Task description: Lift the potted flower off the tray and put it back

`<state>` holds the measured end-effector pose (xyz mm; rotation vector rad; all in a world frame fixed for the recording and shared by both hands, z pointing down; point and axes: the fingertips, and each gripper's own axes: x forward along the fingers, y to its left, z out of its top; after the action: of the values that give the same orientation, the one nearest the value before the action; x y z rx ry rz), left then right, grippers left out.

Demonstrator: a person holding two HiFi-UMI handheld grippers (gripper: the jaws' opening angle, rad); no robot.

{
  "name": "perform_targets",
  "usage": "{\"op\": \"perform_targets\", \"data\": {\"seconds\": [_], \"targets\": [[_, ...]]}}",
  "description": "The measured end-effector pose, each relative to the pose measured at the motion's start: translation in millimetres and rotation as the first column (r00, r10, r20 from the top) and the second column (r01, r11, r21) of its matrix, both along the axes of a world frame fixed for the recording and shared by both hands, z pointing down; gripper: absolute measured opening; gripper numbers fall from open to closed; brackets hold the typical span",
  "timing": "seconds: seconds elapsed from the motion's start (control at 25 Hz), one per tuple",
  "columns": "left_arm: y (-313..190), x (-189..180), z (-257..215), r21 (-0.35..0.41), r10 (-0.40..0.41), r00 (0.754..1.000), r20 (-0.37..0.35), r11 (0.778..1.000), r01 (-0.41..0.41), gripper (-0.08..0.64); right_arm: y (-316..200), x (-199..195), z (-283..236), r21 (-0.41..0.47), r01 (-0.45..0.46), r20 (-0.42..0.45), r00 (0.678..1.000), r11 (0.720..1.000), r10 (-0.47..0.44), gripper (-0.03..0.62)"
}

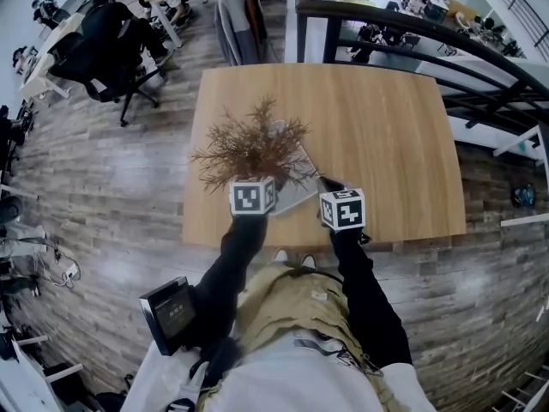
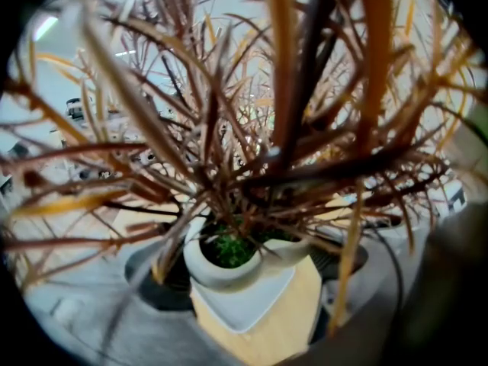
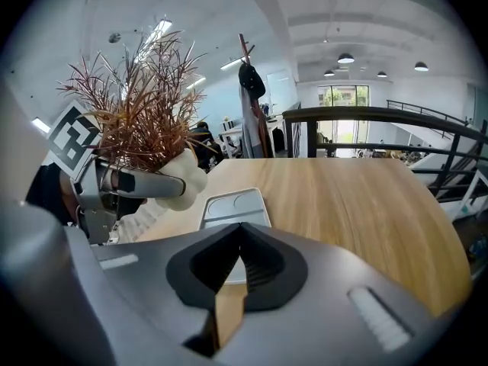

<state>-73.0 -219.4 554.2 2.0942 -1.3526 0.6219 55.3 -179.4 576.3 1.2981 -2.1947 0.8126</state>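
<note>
The wooden table [image 1: 377, 136] fills the middle of the head view, with plank flooring around it. The potted flower [image 1: 253, 144], a white pot under a bush of spiky red-brown leaves, hangs in the air near the table's near edge, at about 10 o'clock from the tray [image 1: 298, 189] and clear of it. The grey tray lies flat on the table with two round hollows at its far end. The left gripper [image 3: 156, 183] has its fingers closed around the white pot, which sits upright between them with green moss showing at the rim. The right gripper [image 3: 239, 242] hovers at 6 o'clock from the tray, its jaws pressed together with nothing in them.
</note>
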Motion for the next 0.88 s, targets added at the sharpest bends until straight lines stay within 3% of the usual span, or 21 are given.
{"op": "perform_targets", "data": {"seconds": [0.88], "targets": [[-5.0, 4.9, -20.3, 0.04, -0.011, 1.0, -0.017, 0.999, 0.012, 0.463, -11.2, 2.2, -11.6, 0.026, 0.028, 0.002, 1.0, 0.999, -0.028, 0.005]]}}
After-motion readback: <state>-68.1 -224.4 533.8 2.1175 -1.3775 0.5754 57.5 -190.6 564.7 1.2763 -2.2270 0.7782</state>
